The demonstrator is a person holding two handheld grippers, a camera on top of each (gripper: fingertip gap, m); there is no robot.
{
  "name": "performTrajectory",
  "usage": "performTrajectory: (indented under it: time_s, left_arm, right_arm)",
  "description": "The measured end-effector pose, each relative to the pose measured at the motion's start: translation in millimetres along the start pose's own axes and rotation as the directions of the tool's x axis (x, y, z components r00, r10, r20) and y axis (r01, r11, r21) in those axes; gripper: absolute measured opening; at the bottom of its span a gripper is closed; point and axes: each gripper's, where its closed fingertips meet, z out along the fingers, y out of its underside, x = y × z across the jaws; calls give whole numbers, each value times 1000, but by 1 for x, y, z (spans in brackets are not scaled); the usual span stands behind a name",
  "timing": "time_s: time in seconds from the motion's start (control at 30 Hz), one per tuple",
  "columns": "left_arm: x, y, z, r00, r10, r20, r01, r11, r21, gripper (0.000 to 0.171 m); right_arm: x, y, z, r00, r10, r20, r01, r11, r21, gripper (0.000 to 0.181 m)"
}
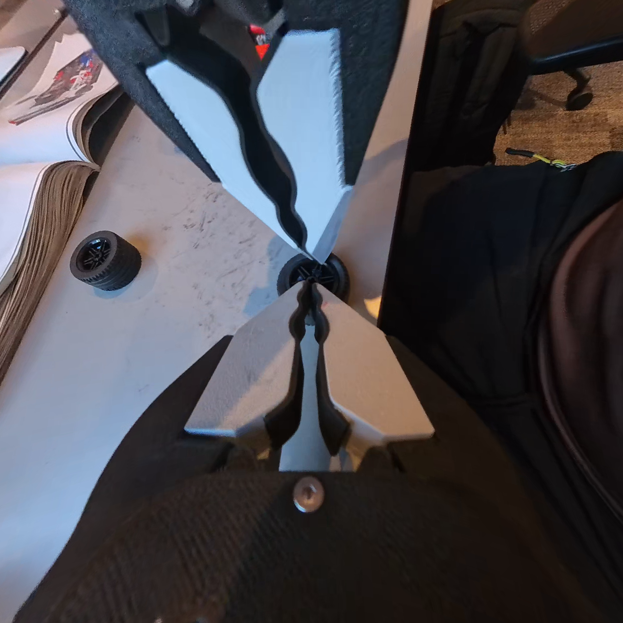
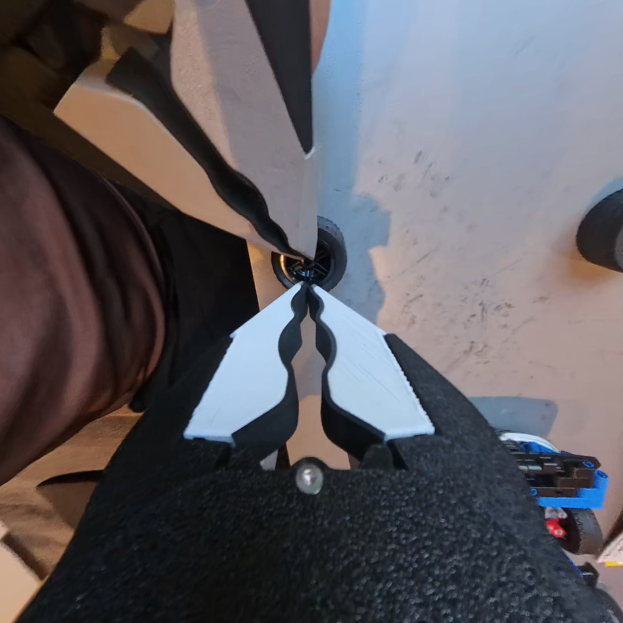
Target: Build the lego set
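Observation:
A small black Lego wheel (image 1: 292,273) lies with its spoked rim facing up, near the table's right edge. My left gripper (image 1: 309,286) reaches it from below in the left wrist view, jaws closed, tips at the hub. My right gripper (image 1: 315,260) comes in from above, also closed, tip to tip with the left. In the right wrist view the same wheel (image 2: 332,258) lies beyond my right gripper (image 2: 306,286), and the left gripper (image 2: 301,254) enters from the upper left. Whether either tip pinches a thin part at the hub is hidden.
A second black wheel (image 1: 105,261) lies to the left and shows at the right edge of the right wrist view (image 2: 603,232). An open instruction booklet (image 1: 37,188) lies at the far left. A blue and black Lego model (image 2: 559,475) stands behind my right gripper. The table edge (image 1: 394,215) runs close by. Left and right tips are no more than a few centimetres apart.

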Motion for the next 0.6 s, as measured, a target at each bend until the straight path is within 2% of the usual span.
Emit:
performTrajectory:
  time_s: [0.1, 0.2, 0.3, 0.37, 0.43, 0.6]
  left_arm:
    - [6, -3, 2, 999, 0, -49, 0, 1000, 15, 0]
    - [6, -6, 9, 1000, 20, -21, -20, 1000, -23, 0]
    - [6, -6, 8, 1000, -5, -28, 5, 1000, -3, 0]
    - [6, -5, 8, 1000, -6, -20, 6, 1000, -2, 0]
    - [5, -5, 8, 1000, -16, -24, 16, 1000, -2, 0]
    - [2, -3, 2, 997, -65, -48, 65, 998, 1, 0]
  right_arm:
    - [0, -1, 1, 999, 32, 42, -30, 999, -35, 0]
    - [0, -1, 1, 1000, 2, 17, 0, 996, -89, 0]
    - [0, -2, 1, 995, 72, 72, -69, 997, -39, 0]
    - [0, -2, 2, 999, 13, 44, -8, 994, -112, 0]
    - [0, -2, 2, 996, 24, 81, -11, 987, -163, 0]
    - [0, -2, 2, 997, 30, 77, -15, 981, -192, 0]
